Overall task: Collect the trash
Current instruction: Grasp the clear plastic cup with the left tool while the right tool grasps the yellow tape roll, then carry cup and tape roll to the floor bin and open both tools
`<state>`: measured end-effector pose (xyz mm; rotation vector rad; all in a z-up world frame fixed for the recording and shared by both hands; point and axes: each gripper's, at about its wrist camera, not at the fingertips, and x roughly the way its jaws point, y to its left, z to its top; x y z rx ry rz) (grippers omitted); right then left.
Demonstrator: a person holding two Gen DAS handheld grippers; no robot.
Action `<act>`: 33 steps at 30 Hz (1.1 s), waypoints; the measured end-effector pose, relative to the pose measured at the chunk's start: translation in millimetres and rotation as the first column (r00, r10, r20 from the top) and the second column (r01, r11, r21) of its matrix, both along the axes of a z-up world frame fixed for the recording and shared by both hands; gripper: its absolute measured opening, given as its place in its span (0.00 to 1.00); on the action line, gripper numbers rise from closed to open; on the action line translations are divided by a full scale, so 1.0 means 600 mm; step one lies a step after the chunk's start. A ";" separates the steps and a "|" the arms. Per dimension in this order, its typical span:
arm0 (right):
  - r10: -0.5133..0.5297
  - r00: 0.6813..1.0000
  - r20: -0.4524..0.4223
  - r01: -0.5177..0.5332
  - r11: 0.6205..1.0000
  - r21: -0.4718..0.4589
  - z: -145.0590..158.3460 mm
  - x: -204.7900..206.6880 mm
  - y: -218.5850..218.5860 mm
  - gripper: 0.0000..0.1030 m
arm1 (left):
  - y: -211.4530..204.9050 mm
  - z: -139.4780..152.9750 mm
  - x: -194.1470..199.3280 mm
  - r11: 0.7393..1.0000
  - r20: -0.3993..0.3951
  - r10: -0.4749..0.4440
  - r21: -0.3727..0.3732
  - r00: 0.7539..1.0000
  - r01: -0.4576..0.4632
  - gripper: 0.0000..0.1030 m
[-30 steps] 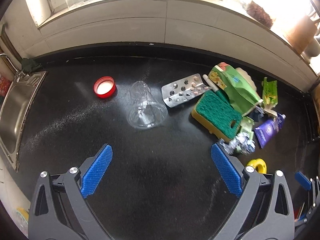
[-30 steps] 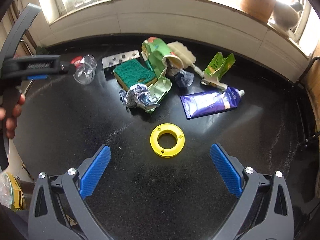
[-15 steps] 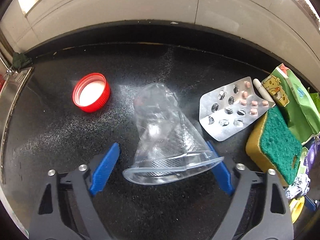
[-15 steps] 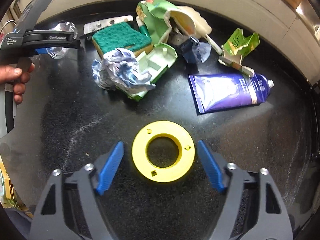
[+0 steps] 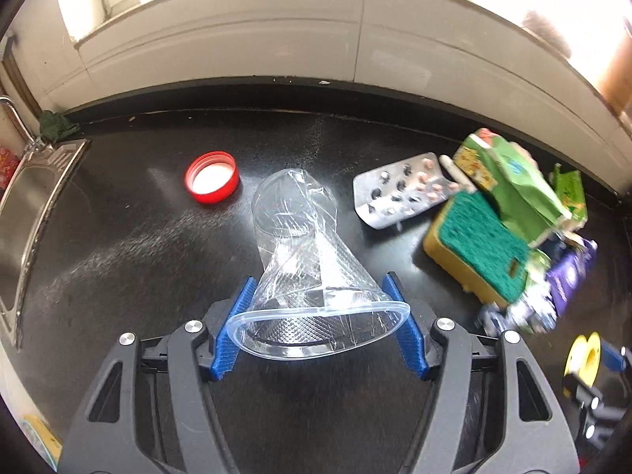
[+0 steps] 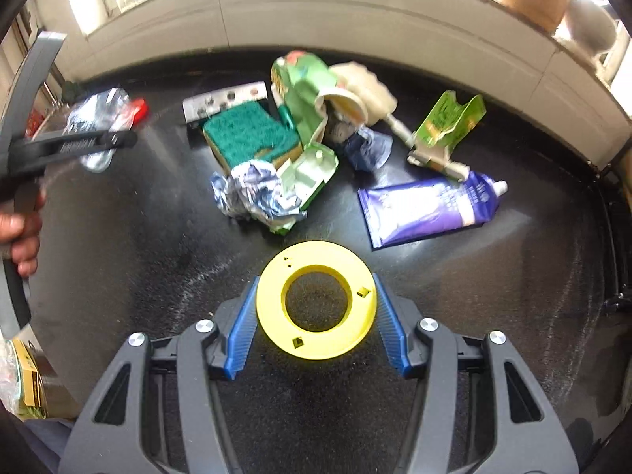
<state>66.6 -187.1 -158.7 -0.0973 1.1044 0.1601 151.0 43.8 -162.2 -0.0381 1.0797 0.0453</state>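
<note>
A crushed clear plastic cup (image 5: 300, 237) lies with its wide rim toward me, squashed oval between the blue pads of my left gripper (image 5: 320, 316). The jaws are closing and both pads press on the rim. In the right wrist view the same gripper (image 6: 79, 146) carries the cup (image 6: 98, 110) at far left, in a person's hand. A yellow plastic ring (image 6: 268, 312) sits flat between the pads of my right gripper (image 6: 316, 300), whose jaws are closing, with both pads against its outer edge. The ring (image 5: 584, 355) also shows low at the right of the left wrist view.
On the black counter (image 5: 138, 256) lie a red cap (image 5: 212, 177), a blister pack (image 5: 399, 193), a green-topped sponge (image 6: 249, 134), a torn green carton (image 6: 304, 79), a foil wad (image 6: 249, 193) and a purple tube (image 6: 430, 209). A steel sink (image 5: 27, 213) borders the left.
Both grippers came down over their objects and narrowed from wide open. The left pads now squeeze the cup's rim; the right pads now touch the yellow ring.
</note>
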 end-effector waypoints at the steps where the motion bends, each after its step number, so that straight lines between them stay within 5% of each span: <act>1: -0.005 1.000 0.012 0.005 1.000 0.001 0.011 -0.006 -0.001 0.53 | -0.002 0.010 -0.016 1.000 -0.001 -0.007 0.001 1.000 0.007 0.62; 15: -0.012 0.997 0.077 0.012 1.000 0.001 0.063 -0.063 0.024 0.53 | -0.021 0.063 -0.205 0.999 0.010 -0.044 0.005 0.999 0.044 0.62; 22: 0.200 0.974 0.107 -0.206 0.977 0.046 0.103 -0.076 0.166 0.53 | 0.088 0.095 -0.315 0.991 0.080 0.123 0.038 0.989 -0.126 0.62; 26: 0.407 0.909 0.095 -0.414 0.907 0.081 0.111 -0.123 0.310 0.53 | 0.186 0.082 -0.415 0.951 0.069 0.302 0.044 0.951 -0.306 0.63; 29: 0.567 0.821 0.069 -0.571 0.811 0.128 0.105 -0.178 0.429 0.53 | 0.265 0.056 -0.514 0.891 0.036 0.450 0.053 0.892 -0.451 0.63; 33: 0.730 0.683 0.027 -0.719 0.666 0.200 0.090 -0.261 0.570 0.53 | 0.358 0.010 -0.648 0.786 -0.027 0.618 0.049 0.786 -0.616 0.63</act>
